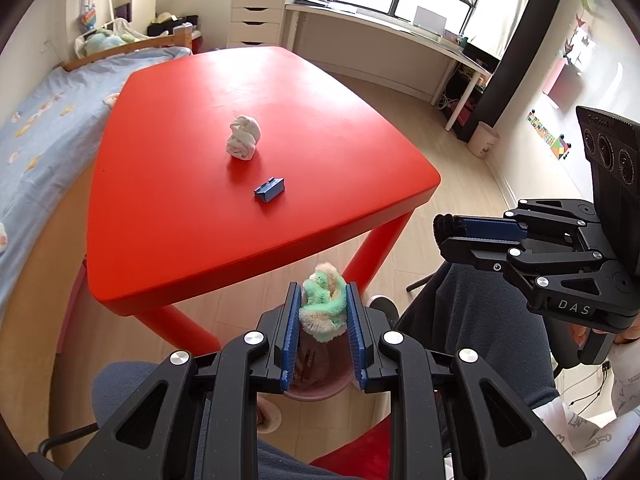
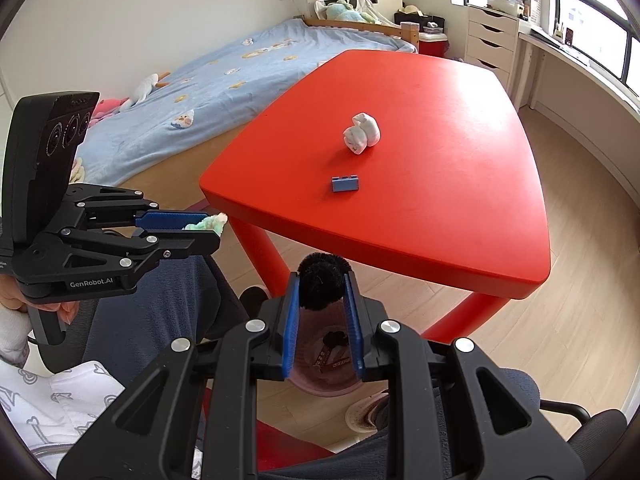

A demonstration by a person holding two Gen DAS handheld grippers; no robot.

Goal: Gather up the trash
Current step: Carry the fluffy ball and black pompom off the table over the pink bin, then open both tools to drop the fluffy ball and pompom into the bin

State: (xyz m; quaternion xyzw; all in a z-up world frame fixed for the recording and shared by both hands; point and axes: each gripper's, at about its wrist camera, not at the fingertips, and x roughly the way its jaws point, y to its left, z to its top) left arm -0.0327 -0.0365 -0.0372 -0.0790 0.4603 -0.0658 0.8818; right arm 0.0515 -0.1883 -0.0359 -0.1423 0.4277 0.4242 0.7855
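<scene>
My left gripper [image 1: 323,304] is shut on a green and beige rolled sock [image 1: 323,307], held above a pink bin [image 1: 316,388] on the floor in front of the red table [image 1: 192,208]. My right gripper [image 2: 322,292] is shut on a black fuzzy ball [image 2: 322,282], also above the pink bin [image 2: 326,384], which holds some wrappers. A white rolled sock [image 1: 243,138] and a small blue block [image 1: 270,190] lie on the table; both also show in the right wrist view as the white sock [image 2: 362,134] and the block [image 2: 345,184].
A bed with a blue cover [image 2: 224,80] stands left of the table. A white drawer unit [image 1: 256,16] and a long desk [image 1: 400,36] stand by the window. A small waste basket [image 1: 483,140] sits on the floor at right. My knees and a chair are below.
</scene>
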